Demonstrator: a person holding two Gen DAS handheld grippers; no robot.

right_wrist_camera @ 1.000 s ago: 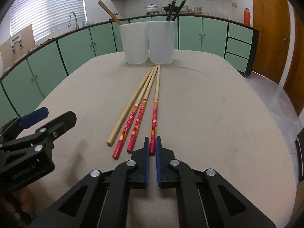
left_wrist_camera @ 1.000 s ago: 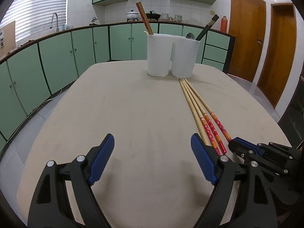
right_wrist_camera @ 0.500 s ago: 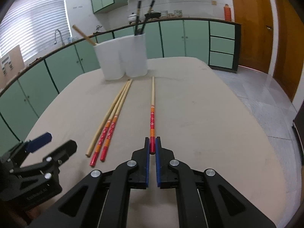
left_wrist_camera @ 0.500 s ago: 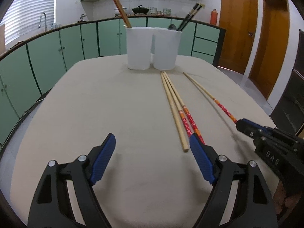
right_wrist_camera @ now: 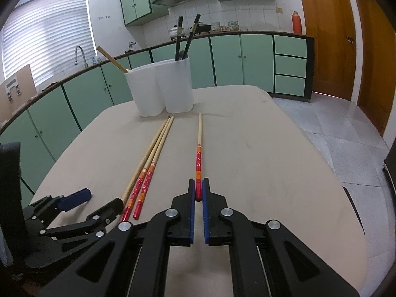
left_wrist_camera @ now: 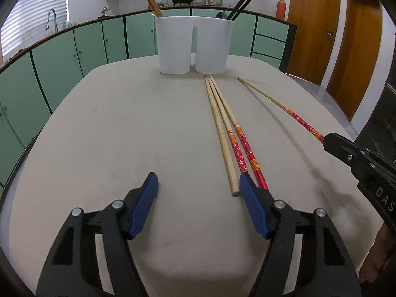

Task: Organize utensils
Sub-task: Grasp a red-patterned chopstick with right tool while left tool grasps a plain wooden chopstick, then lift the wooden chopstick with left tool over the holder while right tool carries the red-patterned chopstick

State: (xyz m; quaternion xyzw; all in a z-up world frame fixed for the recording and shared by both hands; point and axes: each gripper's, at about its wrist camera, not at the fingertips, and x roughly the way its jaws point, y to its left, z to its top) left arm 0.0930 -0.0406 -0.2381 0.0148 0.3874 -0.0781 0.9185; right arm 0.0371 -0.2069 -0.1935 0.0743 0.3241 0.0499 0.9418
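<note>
My right gripper (right_wrist_camera: 198, 188) is shut on the red end of one red-handled chopstick (right_wrist_camera: 199, 146), held apart from the others; it also shows in the left wrist view (left_wrist_camera: 277, 102). Three chopsticks (left_wrist_camera: 229, 133) lie side by side on the table, seen too in the right wrist view (right_wrist_camera: 151, 158). My left gripper (left_wrist_camera: 198, 185) is open and empty, its right finger beside their near ends. Two joined white holders (left_wrist_camera: 193, 44) stand at the far end, the left one with wooden chopsticks, the right one with black utensils.
The beige table (left_wrist_camera: 123, 128) has rounded edges. Green cabinets (left_wrist_camera: 61, 61) curve around the left and back. Wooden doors (left_wrist_camera: 311, 24) stand at the right. The right gripper's body (left_wrist_camera: 358, 158) is at the table's right edge in the left wrist view.
My right gripper has pulled one chopstick away to the right of the other three and raised it. My left gripper has moved forward toward the three chopsticks' near ends.
</note>
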